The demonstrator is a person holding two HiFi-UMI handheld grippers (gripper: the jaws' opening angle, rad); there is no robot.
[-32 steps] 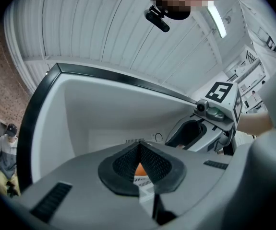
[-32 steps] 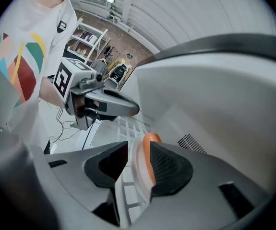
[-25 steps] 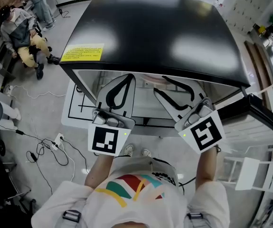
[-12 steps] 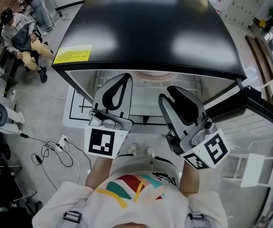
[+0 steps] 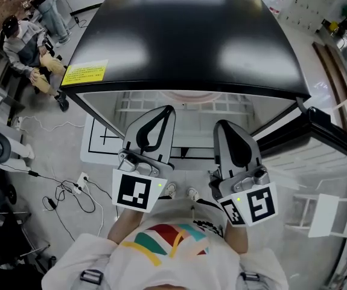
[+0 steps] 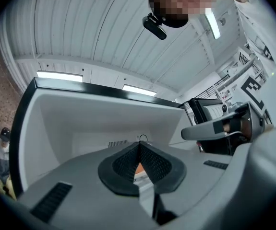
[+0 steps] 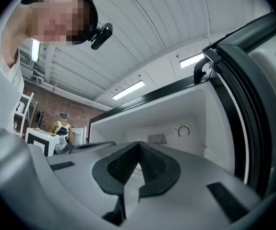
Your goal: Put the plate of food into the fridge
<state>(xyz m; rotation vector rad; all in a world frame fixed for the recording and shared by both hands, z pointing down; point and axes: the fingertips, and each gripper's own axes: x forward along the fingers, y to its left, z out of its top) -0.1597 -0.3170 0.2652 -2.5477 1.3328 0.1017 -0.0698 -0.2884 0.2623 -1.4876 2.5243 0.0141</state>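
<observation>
The black-topped fridge point(image 5: 191, 35) stands open before me, its white inside point(image 6: 80, 128) in view. On its wire shelf point(image 5: 185, 109) sits the pink plate point(image 5: 188, 94); only the rim shows under the top's front edge. A sliver of orange point(image 6: 138, 167) peeks past my left jaws. My left gripper point(image 5: 168, 109) is shut and empty in front of the shelf, tips meeting point(image 6: 139, 145). My right gripper point(image 5: 224, 125) has just been closing. It is now shut with nothing between its jaws point(image 7: 138, 143), and it is clear of the plate.
The fridge door point(image 5: 336, 144) hangs open at the right, its dark seal point(image 7: 238, 104) close beside my right gripper. A yellow label point(image 5: 84, 73) lies on the fridge top. A person point(image 5: 28, 41) sits at far left. Cables point(image 5: 70, 186) lie on the floor; white chairs point(image 5: 330, 216) stand at right.
The right gripper's jaws went from wide open to shut, and it rolled upright. Both grippers drew back from the shelf toward me.
</observation>
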